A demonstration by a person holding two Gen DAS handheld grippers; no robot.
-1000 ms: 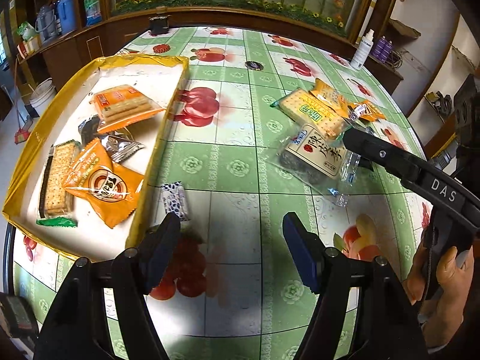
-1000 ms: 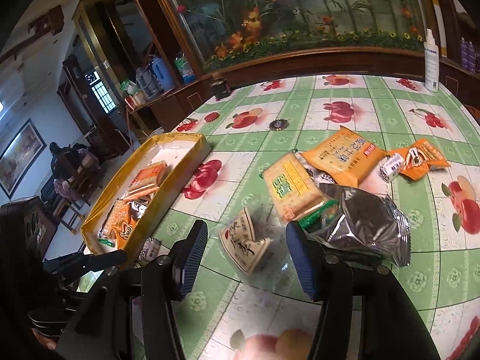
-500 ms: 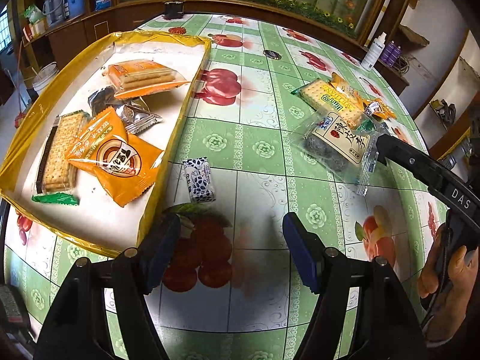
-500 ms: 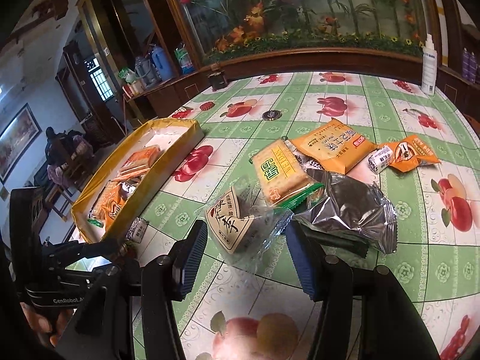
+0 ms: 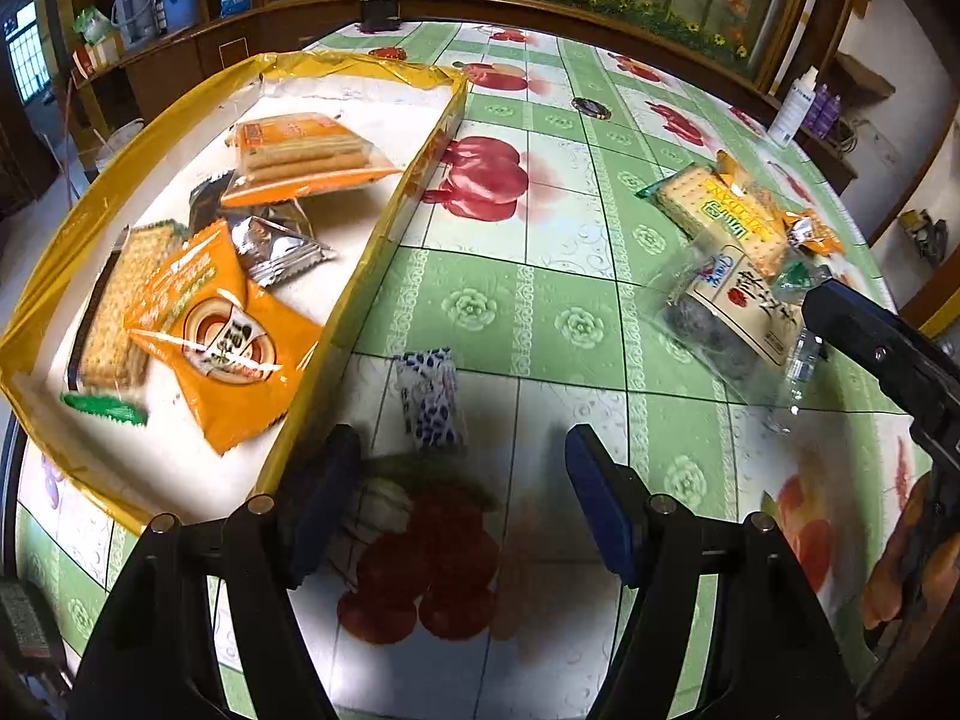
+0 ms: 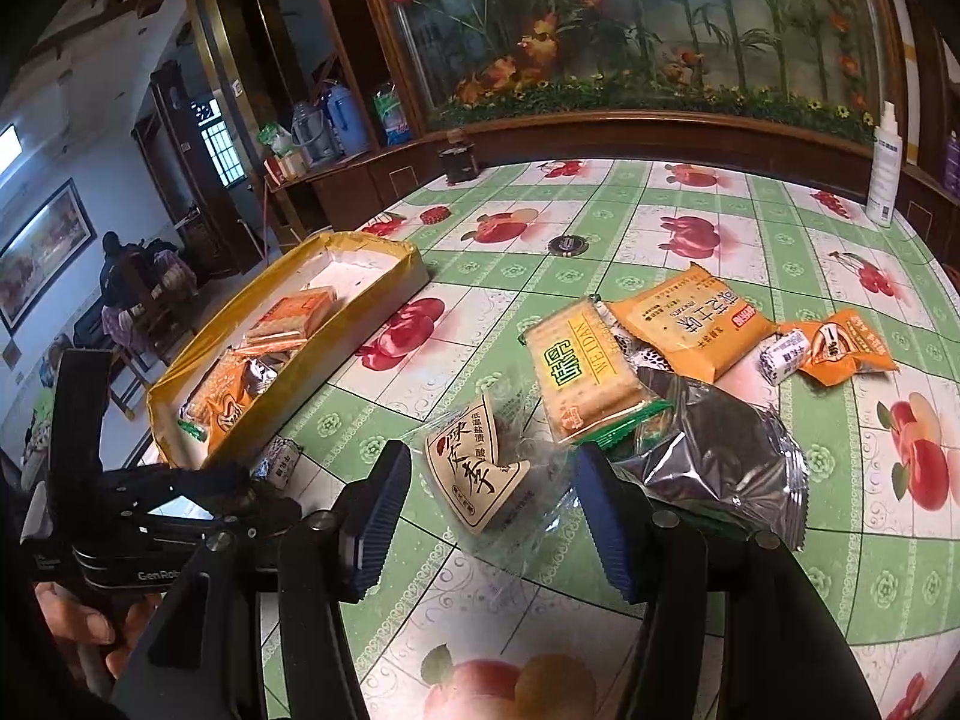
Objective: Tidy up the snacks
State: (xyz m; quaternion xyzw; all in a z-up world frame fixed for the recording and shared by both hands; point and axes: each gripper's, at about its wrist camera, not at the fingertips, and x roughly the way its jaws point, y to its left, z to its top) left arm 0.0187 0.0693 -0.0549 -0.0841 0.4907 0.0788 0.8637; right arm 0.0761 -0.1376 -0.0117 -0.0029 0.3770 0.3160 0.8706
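**Snack items: condition and location**

The yellow tray (image 5: 384,222) holds an orange cookie pouch (image 5: 222,348), a cracker sleeve (image 5: 114,312), a silver wrapper (image 5: 276,246) and an orange biscuit pack (image 5: 300,156). A small blue-and-white candy (image 5: 432,399) lies flat just beside the tray wall. Well apart lie a clear plum bag (image 6: 480,468), a yellow cracker pack (image 6: 582,378), a silver foil bag (image 6: 720,450) and two orange pouches (image 6: 696,318).

A lived-in family home — a dining table under a glossy green-and-white fruit-print oilcloth (image 6: 690,252), a large glass-fronted aquarium with plastic flowers and bamboo (image 6: 630,30) along the far wall, dark wooden cabinets (image 6: 336,192) holding water jugs at far left, and a framed landscape painting (image 6: 42,246) on the left wall.
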